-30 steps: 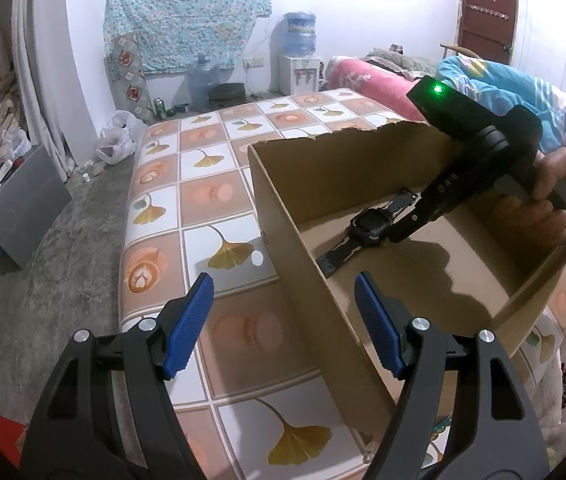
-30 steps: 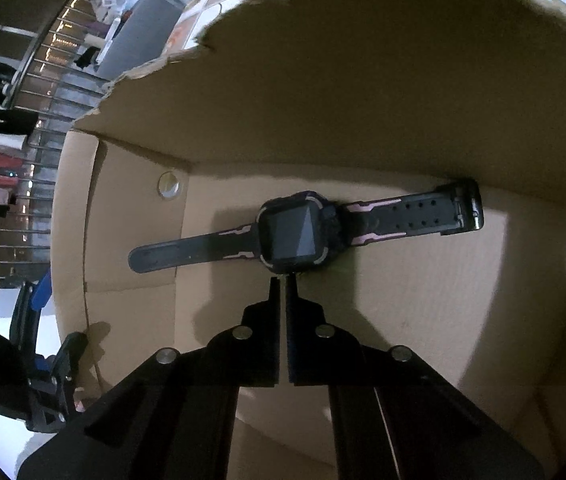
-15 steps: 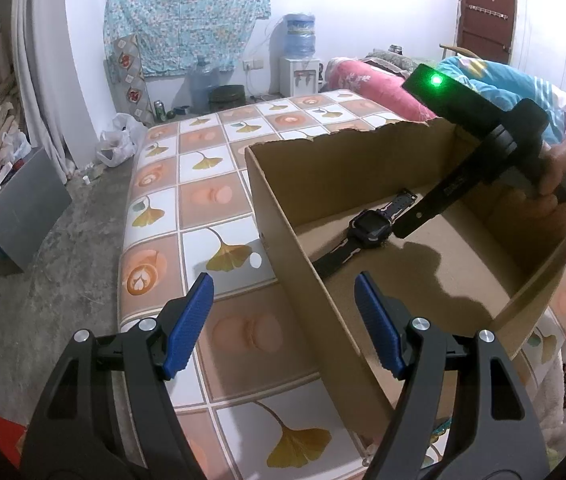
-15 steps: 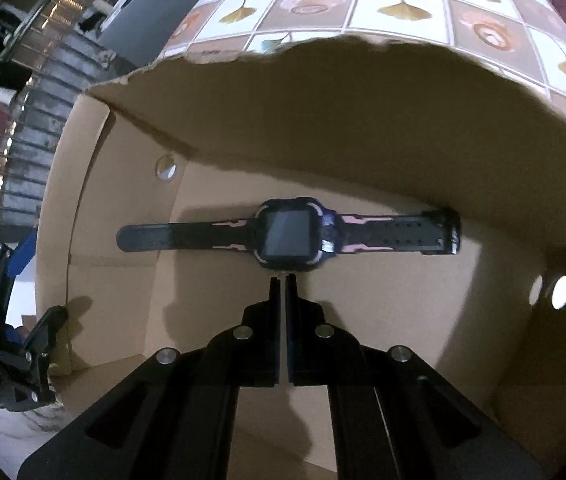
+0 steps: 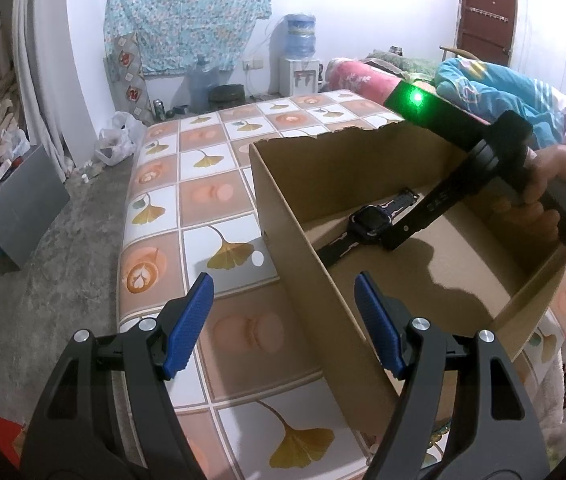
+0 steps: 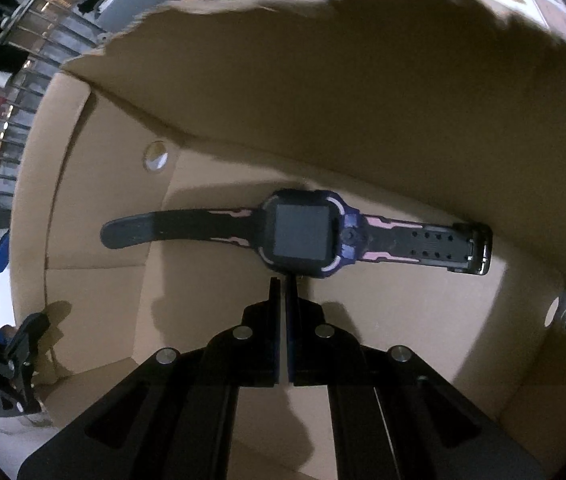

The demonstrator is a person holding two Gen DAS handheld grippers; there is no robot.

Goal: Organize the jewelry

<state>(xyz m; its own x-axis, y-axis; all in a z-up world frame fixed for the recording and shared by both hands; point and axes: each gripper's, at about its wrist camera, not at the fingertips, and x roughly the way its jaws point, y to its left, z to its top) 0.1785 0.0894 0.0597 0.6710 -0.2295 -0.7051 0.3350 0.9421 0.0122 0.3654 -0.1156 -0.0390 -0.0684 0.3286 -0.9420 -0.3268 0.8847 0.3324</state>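
Observation:
A black smartwatch (image 6: 303, 236) with pink strap markings and a purple-edged case lies flat, strap stretched out, on the floor of an open cardboard box (image 6: 103, 300). My right gripper (image 6: 284, 282) points down into the box with its jaws shut and empty, the tips just beside the watch case. The left wrist view shows the same watch (image 5: 367, 222) with the right gripper (image 5: 393, 245) beside it, held by a hand (image 5: 555, 184). My left gripper (image 5: 283, 320) stands open outside the box, its blue pads (image 5: 191, 320) straddling the near cardboard wall (image 5: 311, 280) without touching it.
The box sits on a bed with a tiled ginkgo-leaf cover (image 5: 199, 208). Pink and blue bedding (image 5: 495, 84) is piled at the far right. A grey board (image 5: 23, 204) leans on the concrete floor at left, and a water dispenser (image 5: 299, 60) stands against the back wall.
The right gripper has rolled and tilted over the watch, which now sits nearer its tips. The left gripper has stayed put.

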